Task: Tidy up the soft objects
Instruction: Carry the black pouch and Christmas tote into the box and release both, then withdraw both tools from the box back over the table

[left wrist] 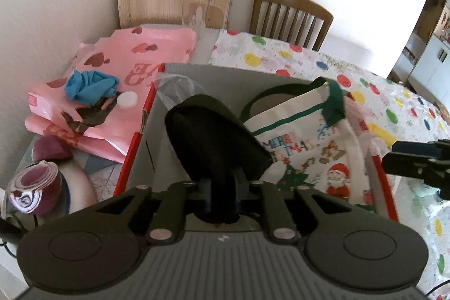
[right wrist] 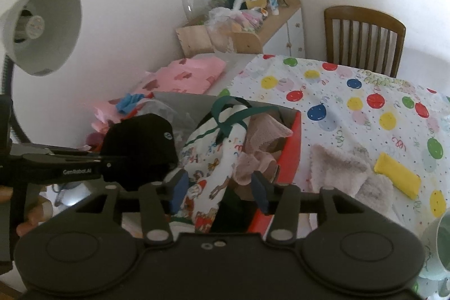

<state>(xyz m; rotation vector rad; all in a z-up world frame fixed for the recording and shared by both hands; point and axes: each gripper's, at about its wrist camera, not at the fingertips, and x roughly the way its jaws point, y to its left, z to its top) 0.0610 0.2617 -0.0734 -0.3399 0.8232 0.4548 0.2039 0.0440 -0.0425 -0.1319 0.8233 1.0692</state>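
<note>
An open box point(left wrist: 213, 75), grey inside and red outside point(right wrist: 292, 142), stands on the table. In it lies a white Christmas tote bag point(left wrist: 303, 148) with green handles, and a pink cloth point(right wrist: 264, 137) lies beside the bag. My left gripper point(left wrist: 222, 196) is shut on a black knitted hat point(left wrist: 216, 139), held over the left side of the box. My right gripper point(right wrist: 219, 190) hangs open above the tote bag point(right wrist: 213, 159), its pads off the fabric. To the right of the box a fluffy pale towel point(right wrist: 343, 167) and a yellow cloth point(right wrist: 396, 173) lie on the tablecloth.
Pink printed bags point(left wrist: 118, 66) with a blue cloth point(left wrist: 90, 86) lie left of the box. A rolled purple and white cloth point(left wrist: 33, 187) sits at the near left. A desk lamp point(right wrist: 42, 27) hangs at the left, and a wooden chair point(left wrist: 289, 16) and a cluttered shelf point(left wrist: 174, 2) stand behind. A mug point(right wrist: 441, 246) is at the right edge.
</note>
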